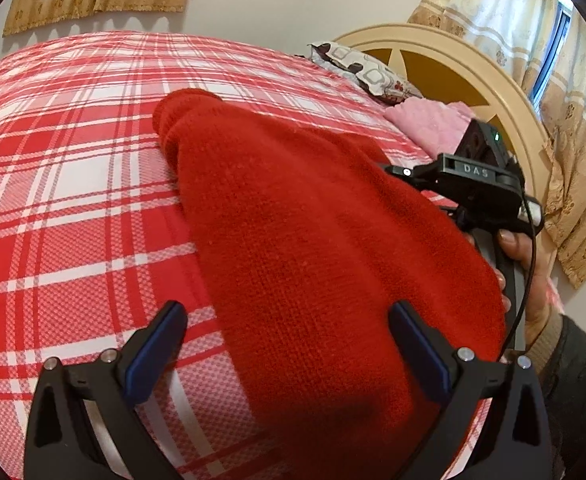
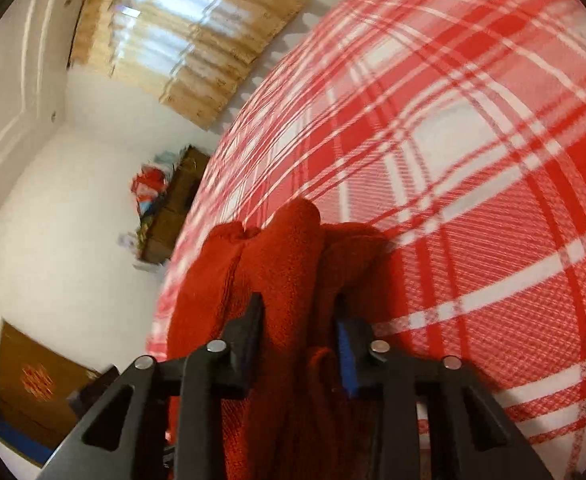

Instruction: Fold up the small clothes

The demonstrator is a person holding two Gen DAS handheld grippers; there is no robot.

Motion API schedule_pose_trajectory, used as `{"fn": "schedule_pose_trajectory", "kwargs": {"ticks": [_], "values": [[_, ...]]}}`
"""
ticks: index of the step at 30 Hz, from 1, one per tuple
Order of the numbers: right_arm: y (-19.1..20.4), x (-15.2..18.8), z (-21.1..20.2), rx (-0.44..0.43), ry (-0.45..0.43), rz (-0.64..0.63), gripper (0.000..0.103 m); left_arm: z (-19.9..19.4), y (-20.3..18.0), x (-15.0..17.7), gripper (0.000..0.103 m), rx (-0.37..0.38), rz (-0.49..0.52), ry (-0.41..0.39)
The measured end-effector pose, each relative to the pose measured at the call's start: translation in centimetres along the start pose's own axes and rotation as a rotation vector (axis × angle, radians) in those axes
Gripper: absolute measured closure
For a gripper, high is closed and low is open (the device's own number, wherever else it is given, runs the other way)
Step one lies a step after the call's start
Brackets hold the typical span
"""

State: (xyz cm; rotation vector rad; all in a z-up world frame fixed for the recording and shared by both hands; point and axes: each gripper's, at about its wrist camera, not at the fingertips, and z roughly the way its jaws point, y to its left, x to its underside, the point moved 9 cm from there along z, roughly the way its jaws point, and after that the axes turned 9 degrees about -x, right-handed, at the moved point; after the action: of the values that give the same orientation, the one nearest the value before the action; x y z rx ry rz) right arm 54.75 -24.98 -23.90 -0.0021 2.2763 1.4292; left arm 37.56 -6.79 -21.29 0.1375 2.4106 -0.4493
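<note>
- The left gripper sat nearest its camera, jaws spread wide and released — the left finger over the bedsheet, the right finger against the red cloth, nothing pinched between them.
- The red knit garment lay draped across the middle of the left wrist view, running from just under those jaws up to a rounded, rolled end farther along the bed.
- The right gripper had its jaws clenched on a bunched fold of the same garment, red cloth filling the gap between the black finger and the blue-padded one.
- In the left wrist view the right gripper's body showed past the garment's far edge, with the person's right hand wrapped round its handle.
- The bed, covered in a red-and-white plaid sheet, carried the garment; the right wrist view was motion-blurred, so the plaid smeared.
- Beyond the garment lay a pink cloth and a patterned pillow, against a cream arched headboard.
- Beige curtains hung behind the headboard.
</note>
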Motion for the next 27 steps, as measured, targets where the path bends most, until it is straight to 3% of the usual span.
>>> {"fn": "schedule_pose_trajectory", "kwargs": {"ticks": [2, 5, 7, 12, 13, 16, 20, 23, 27], "values": [[0.0, 0.0, 0.0, -0.017, 0.001, 0.011, 0.073, 0.0, 0.0, 0.0, 0.001, 0.004, -0.005, 0.000], [0.1, 0.4, 0.7, 0.027, 0.018, -0.014, 0.072, 0.1, -0.1, 0.1, 0.001, 0.000, 0.001, 0.003], [0.1, 0.6, 1.1, 0.018, 0.026, -0.007, 0.065, 0.2, -0.2, 0.1, 0.001, -0.004, 0.005, 0.007], [0.1, 0.5, 1.4, -0.009, 0.034, 0.016, 0.070, 0.2, -0.3, 0.0, 0.001, 0.000, 0.007, 0.009], [0.1, 0.5, 1.3, -0.025, 0.028, 0.019, 0.073, 0.1, -0.4, 0.0, 0.005, 0.003, 0.009, 0.007], [1.5, 0.5, 0.5, -0.079, -0.008, -0.029, 0.075, -0.1, -1.3, 0.3, 0.030, 0.069, 0.030, 0.009], [2.7, 0.6, 0.3, -0.105, -0.035, -0.056, 0.075, -1.3, -1.4, -0.2, 0.058, 0.074, 0.019, -0.038], [3.3, 1.1, 0.3, -0.105, -0.032, -0.057, 0.075, -2.2, -1.1, -0.3, 0.064, 0.114, -0.049, -0.036], [3.9, 1.9, -0.2, -0.118, -0.033, -0.056, 0.075, -3.5, -1.4, -0.1, 0.066, 0.086, -0.023, -0.051]]}}
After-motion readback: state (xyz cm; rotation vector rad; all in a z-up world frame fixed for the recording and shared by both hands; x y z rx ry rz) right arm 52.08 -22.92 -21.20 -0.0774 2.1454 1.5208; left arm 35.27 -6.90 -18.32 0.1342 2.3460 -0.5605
